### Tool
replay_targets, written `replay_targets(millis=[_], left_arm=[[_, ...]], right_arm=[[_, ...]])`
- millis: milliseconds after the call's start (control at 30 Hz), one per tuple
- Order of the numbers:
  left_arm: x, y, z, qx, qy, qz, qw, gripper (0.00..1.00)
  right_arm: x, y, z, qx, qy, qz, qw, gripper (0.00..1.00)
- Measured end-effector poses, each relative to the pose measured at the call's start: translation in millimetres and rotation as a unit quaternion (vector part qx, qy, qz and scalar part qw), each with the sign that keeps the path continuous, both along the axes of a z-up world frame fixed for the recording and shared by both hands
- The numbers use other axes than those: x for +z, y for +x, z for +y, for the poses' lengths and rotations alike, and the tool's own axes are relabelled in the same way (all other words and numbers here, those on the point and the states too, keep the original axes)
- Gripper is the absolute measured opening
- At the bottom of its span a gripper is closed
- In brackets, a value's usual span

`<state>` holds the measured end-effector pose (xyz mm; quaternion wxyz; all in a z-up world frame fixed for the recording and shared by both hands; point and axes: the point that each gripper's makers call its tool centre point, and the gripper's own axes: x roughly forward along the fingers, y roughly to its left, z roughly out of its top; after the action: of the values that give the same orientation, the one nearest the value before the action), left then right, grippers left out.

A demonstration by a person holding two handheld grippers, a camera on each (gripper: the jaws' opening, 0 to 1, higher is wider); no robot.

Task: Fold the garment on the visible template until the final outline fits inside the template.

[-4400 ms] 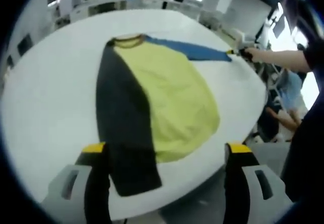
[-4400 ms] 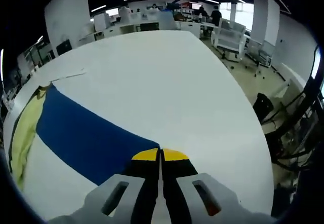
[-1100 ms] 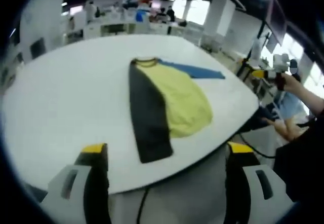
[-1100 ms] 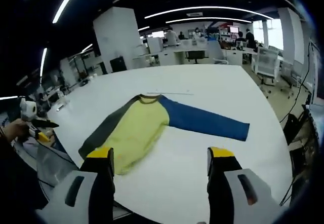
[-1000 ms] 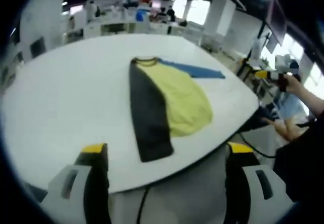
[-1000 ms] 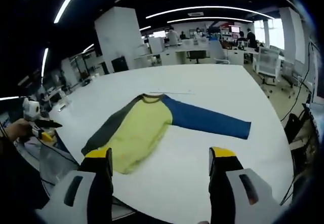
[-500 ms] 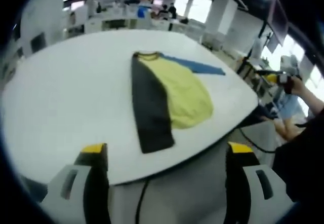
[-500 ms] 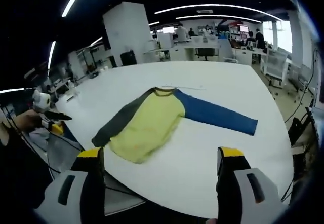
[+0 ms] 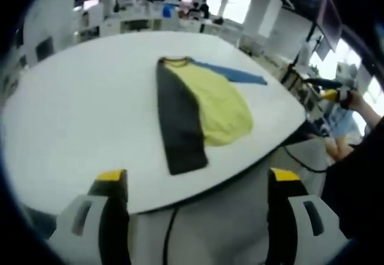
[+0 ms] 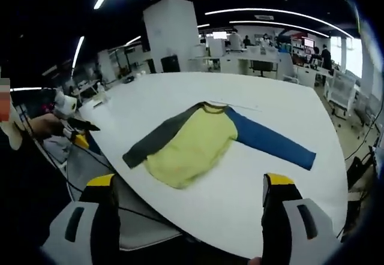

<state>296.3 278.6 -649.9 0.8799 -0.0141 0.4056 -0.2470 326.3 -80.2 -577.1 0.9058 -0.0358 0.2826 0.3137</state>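
The garment (image 9: 201,106) lies flat on the white desk (image 9: 78,97), its dark sleeve folded along the yellow body and its blue sleeve (image 10: 270,138) stretched out. The left gripper (image 9: 197,184) and the right gripper (image 10: 187,190) both have jaws wide open and hold nothing, away from the desk.

A big white desk (image 9: 72,97) holds one long-sleeved shirt (image 10: 195,142) lying flat, with a yellow body, one blue sleeve and one dark grey sleeve.
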Motion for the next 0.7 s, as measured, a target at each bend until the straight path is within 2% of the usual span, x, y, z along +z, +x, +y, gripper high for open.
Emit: replay_targets(millis=[367, 700], left_arm=[[5.1, 6.3, -10.1, -0.008, 0.000, -0.003, 1.0000, 0.93], [0.4, 5.7, -16.9, -0.013, -0.003, 0.004, 0.9999, 0.93]], right_arm=[[-2.7, 4.5, -9.8, -0.010, -0.006, 0.006, 0.9999, 1.00], [-3.3, 6.5, -12.4, -0.015, -0.008, 0.009, 0.9998, 1.00]])
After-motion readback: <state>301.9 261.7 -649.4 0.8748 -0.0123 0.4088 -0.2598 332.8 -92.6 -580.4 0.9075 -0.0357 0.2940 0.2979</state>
